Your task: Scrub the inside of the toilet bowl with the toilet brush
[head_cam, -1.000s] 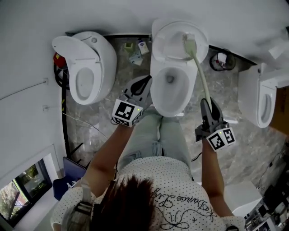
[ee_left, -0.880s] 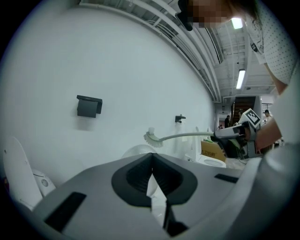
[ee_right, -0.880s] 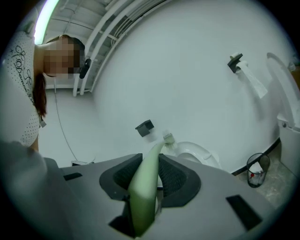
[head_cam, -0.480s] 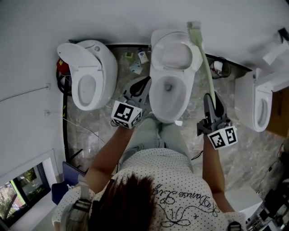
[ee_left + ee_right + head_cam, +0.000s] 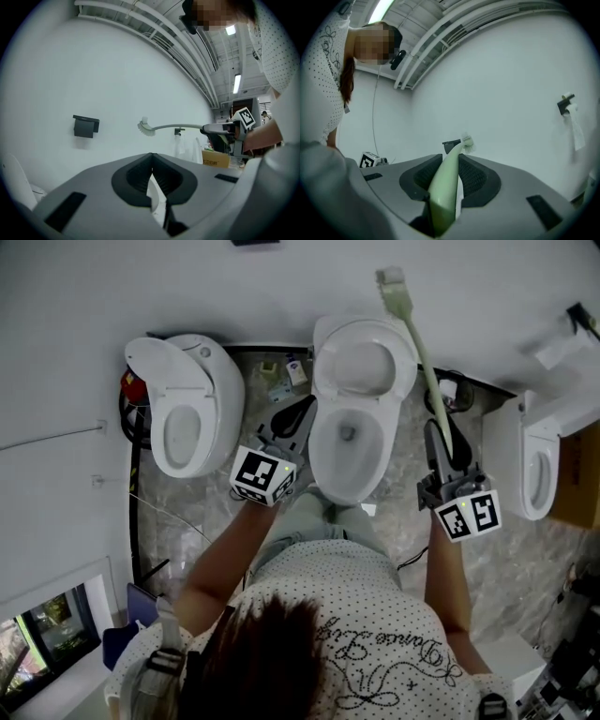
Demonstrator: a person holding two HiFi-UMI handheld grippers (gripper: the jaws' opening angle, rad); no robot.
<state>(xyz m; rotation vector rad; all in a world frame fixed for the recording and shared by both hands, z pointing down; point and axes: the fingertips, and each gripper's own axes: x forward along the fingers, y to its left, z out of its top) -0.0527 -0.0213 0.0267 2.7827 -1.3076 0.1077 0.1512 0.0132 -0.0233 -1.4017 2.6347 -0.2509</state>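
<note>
The middle toilet stands with its lid up and its bowl open; a little water shows at the bottom. My right gripper is to the right of the bowl, shut on the pale green handle of the toilet brush. The brush head is raised above the toilet, in front of the white wall. The right gripper view shows the handle clamped between the jaws and the brush head beyond them. My left gripper hangs at the bowl's left side, jaws shut on nothing.
A second toilet stands at the left and a third at the right. Small bottles and boxes lie on the floor between the left and middle toilets. A dark round holder sits right of the middle toilet. A black dispenser hangs on the wall.
The right gripper has lifted the brush out of the bowl area; its head went from over the toilet's lid up to the wall above. The left gripper has hardly moved.
</note>
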